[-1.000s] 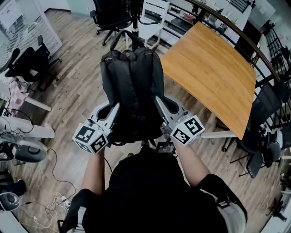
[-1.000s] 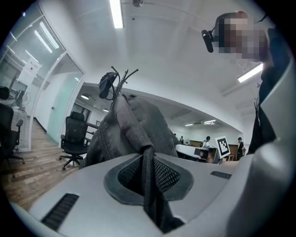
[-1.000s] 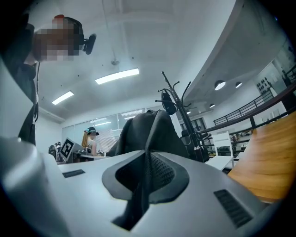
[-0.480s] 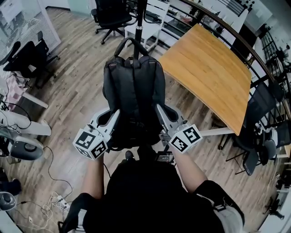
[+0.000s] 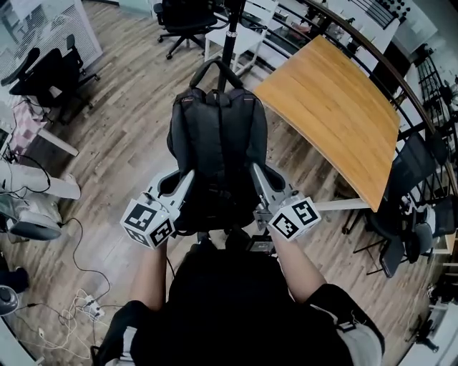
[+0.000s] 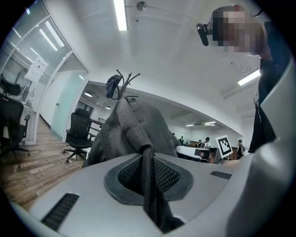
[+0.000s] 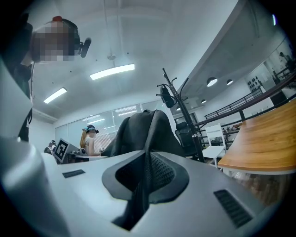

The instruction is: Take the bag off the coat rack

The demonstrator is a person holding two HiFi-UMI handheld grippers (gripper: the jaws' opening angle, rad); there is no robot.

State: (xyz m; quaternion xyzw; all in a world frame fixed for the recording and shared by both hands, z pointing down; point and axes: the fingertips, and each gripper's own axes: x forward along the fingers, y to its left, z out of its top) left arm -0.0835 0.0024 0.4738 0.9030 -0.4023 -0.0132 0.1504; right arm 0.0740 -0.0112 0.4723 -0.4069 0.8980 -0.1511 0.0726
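The backpack (image 5: 218, 136) has slid slightly right and lower in the head view since a second ago, and it stands upright, long axis vertical and top handle up by the coat rack (image 5: 230, 36) pole, with the left tool (image 5: 187, 176) and the right tool (image 5: 253, 171) each clamped on its side fabric.

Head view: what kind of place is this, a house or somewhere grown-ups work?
Most likely an open-plan office. There are black swivel office chairs on wheels, a long light-wood table, and, in the left gripper view, a glass-walled room under long ceiling strip lights.
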